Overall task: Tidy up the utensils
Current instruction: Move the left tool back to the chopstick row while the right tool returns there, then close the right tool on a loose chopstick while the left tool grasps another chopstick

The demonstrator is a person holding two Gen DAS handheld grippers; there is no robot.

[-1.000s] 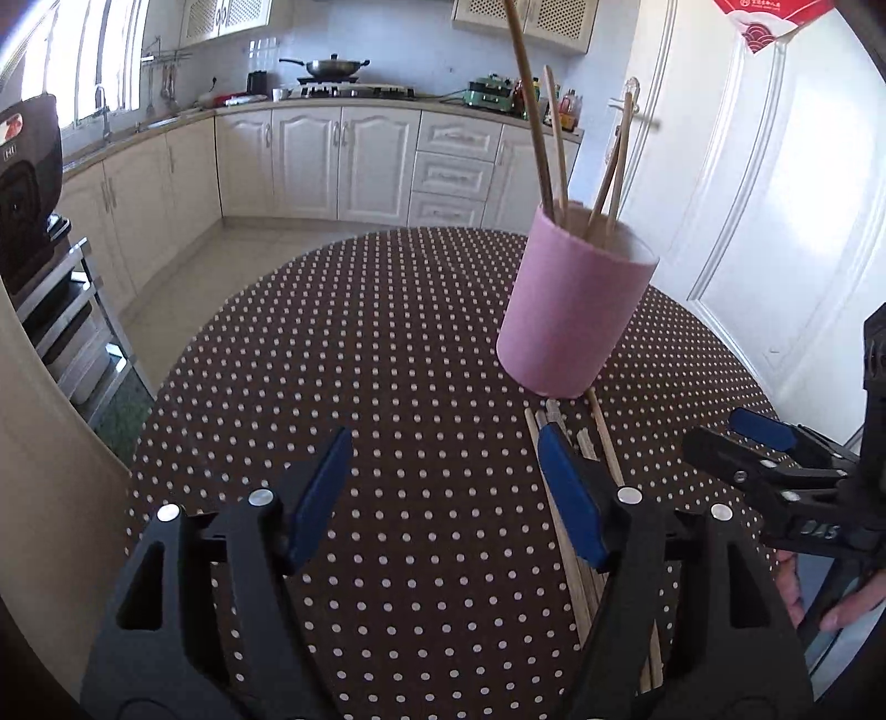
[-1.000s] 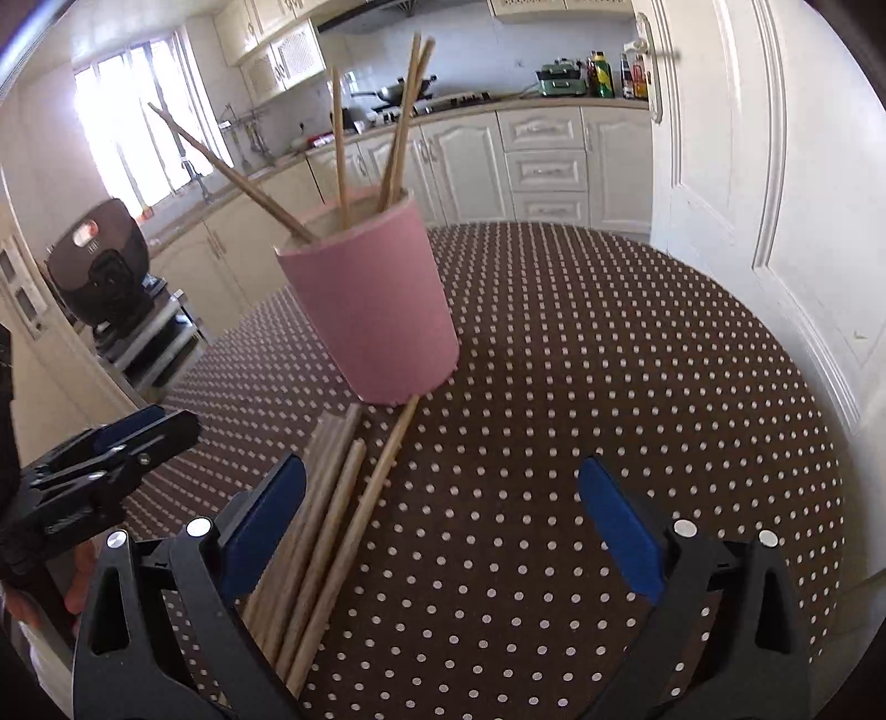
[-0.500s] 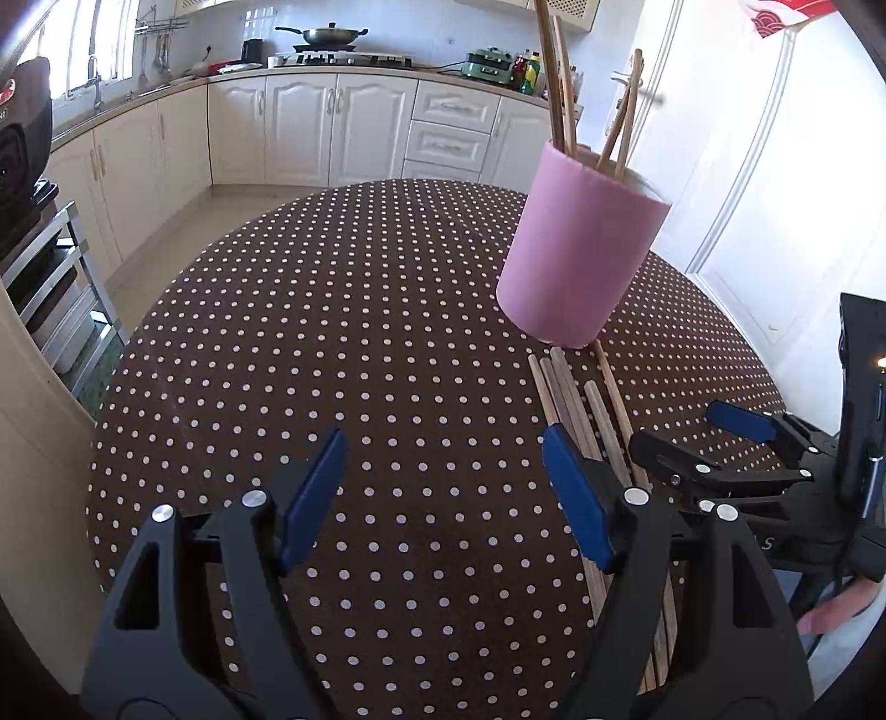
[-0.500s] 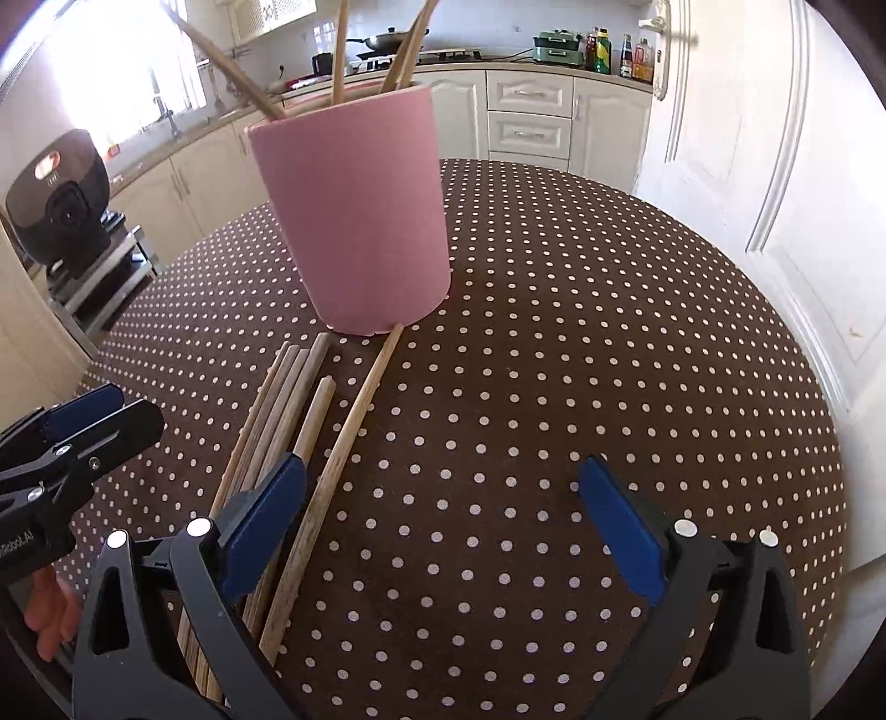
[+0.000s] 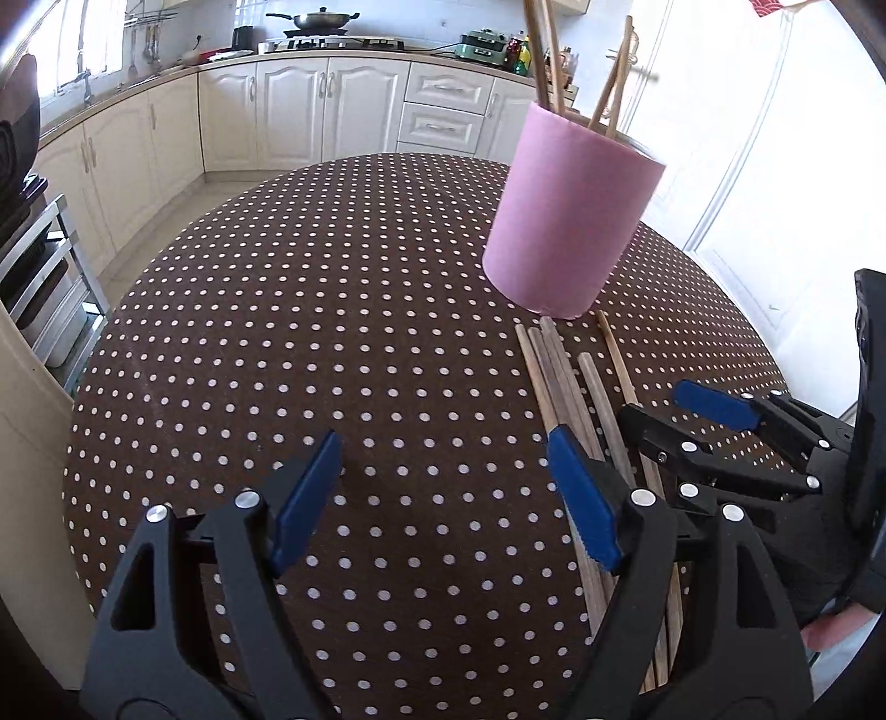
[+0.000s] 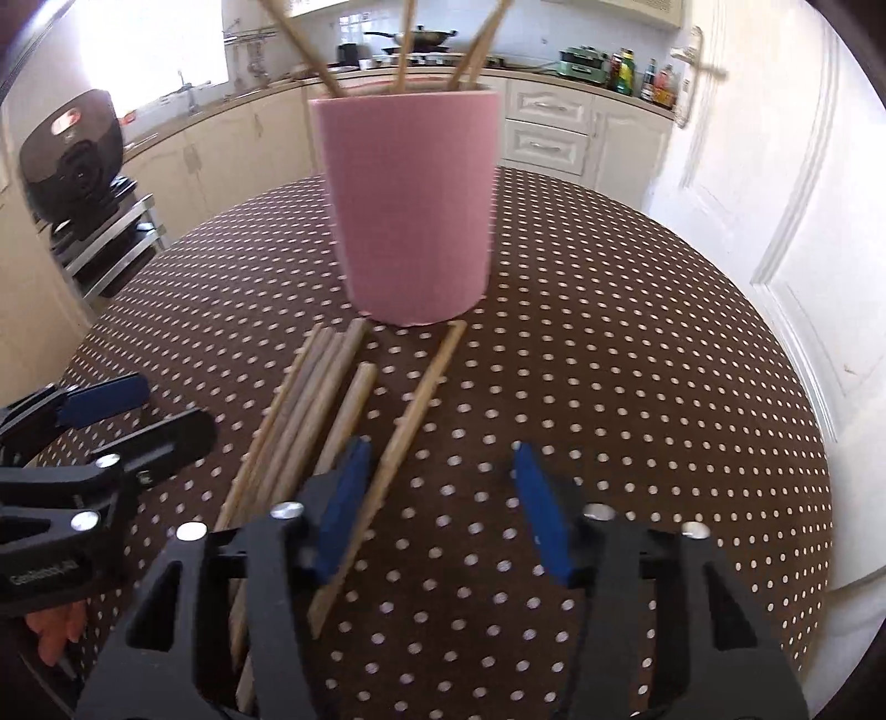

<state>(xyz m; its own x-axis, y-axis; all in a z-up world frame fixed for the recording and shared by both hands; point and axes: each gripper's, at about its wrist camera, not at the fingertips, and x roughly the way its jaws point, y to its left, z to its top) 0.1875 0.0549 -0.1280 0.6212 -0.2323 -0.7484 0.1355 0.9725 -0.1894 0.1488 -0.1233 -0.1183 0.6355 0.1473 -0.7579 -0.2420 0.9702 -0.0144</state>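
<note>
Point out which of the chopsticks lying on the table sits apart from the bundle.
The lone chopstick farthest right, running from the pink holder toward the right gripper; the others lie bunched together to its left.

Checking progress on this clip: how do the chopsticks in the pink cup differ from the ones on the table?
The chopsticks in the pink cup stand leaning apart; the chopsticks on the table lie flat.
Those in the pink cup show only their upper parts; those on the table show far more of their length, just in front of the cup.
Both sets are plain light wood.
</note>
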